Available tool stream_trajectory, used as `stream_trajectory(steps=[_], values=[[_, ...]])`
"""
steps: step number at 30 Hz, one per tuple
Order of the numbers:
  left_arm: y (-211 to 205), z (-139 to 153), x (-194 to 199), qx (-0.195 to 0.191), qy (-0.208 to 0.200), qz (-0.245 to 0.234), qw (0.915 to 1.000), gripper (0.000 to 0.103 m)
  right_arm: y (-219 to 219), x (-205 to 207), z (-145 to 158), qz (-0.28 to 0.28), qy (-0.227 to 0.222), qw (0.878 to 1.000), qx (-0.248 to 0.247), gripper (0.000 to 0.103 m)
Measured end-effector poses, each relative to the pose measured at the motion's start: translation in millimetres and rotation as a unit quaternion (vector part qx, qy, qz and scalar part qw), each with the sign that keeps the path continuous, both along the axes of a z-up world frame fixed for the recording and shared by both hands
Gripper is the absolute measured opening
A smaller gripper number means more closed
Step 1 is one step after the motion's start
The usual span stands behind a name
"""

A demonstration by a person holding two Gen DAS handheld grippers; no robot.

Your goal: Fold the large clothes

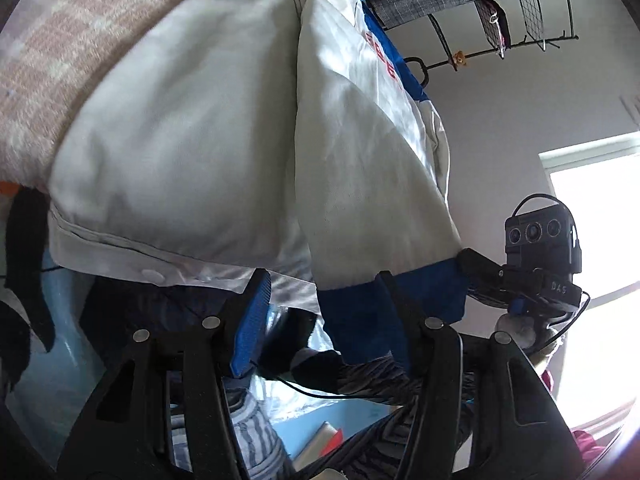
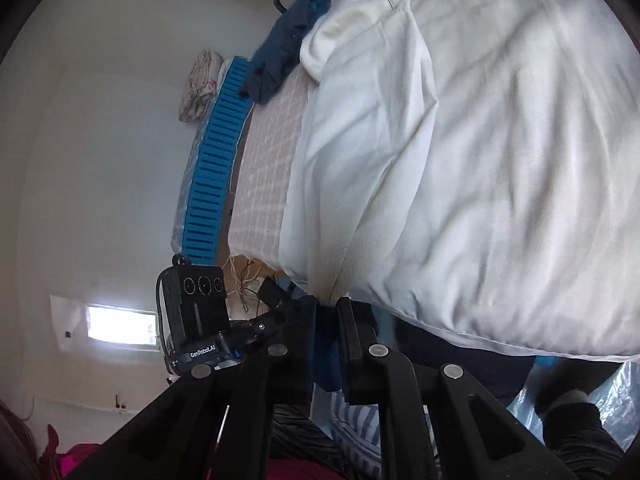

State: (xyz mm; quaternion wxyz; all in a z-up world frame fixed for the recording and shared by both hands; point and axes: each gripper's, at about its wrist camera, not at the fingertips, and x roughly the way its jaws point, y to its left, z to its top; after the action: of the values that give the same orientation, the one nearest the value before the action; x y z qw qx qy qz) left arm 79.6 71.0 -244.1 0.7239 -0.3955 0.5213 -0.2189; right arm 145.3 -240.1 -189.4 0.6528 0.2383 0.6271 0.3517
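Observation:
A white jacket (image 1: 180, 128) with blue trim and red letters lies spread on a pink checked bed sheet (image 1: 52, 60). Its sleeve (image 1: 360, 168) runs down to a blue cuff (image 1: 360, 320). My left gripper (image 1: 320, 286) is open; the cuff hangs partly between its jaws, with the blue pad (image 1: 252, 320) clear of the cloth. My right gripper (image 1: 466, 258) pinches the cuff's far corner. In the right wrist view the white jacket (image 2: 500, 160) fills the right side, and the right gripper (image 2: 326, 310) is shut on blue cuff fabric (image 2: 322, 344). The left gripper (image 2: 280, 306) sits close on its left.
A blue slatted panel (image 2: 216, 160) edges the bed sheet (image 2: 268, 152), and a dark blue garment (image 2: 280, 56) lies at its far end. A wire rack (image 1: 520, 12) hangs on the wall near a bright window (image 1: 592, 220). Striped cloth (image 1: 256, 420) lies below.

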Motion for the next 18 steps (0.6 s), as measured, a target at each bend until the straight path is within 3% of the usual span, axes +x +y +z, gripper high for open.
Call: stream_trajectory(steps=[1,3,5,10,14,18], values=[[-2,0,0,0.002,0.001,0.001,1.0,0.055,3,0,1,0.016,-0.016,0.999,-0.044,0.01],[-5,4,0,0.022,-0.007,0.003,0.9997,0.055,12,-4,4,0.045,-0.061,0.986,-0.151,0.026],[-5,7,-3,0.031,-0.014,0.009,0.9994,0.055,15,-3,12,0.06,-0.092,0.973,-0.202,0.032],[-9,7,-5,0.046,-0.024,0.022,0.9984,0.055,33,22,54,0.068,-0.162,0.964,-0.201,0.038],[-20,0,-4,0.049,-0.021,0.016,0.9985,0.055,80,53,82,0.094,-0.216,0.949,-0.21,0.038],[-24,-9,-1,0.039,-0.017,0.012,0.999,0.055,135,94,90,0.119,-0.235,0.941,-0.21,0.039]])
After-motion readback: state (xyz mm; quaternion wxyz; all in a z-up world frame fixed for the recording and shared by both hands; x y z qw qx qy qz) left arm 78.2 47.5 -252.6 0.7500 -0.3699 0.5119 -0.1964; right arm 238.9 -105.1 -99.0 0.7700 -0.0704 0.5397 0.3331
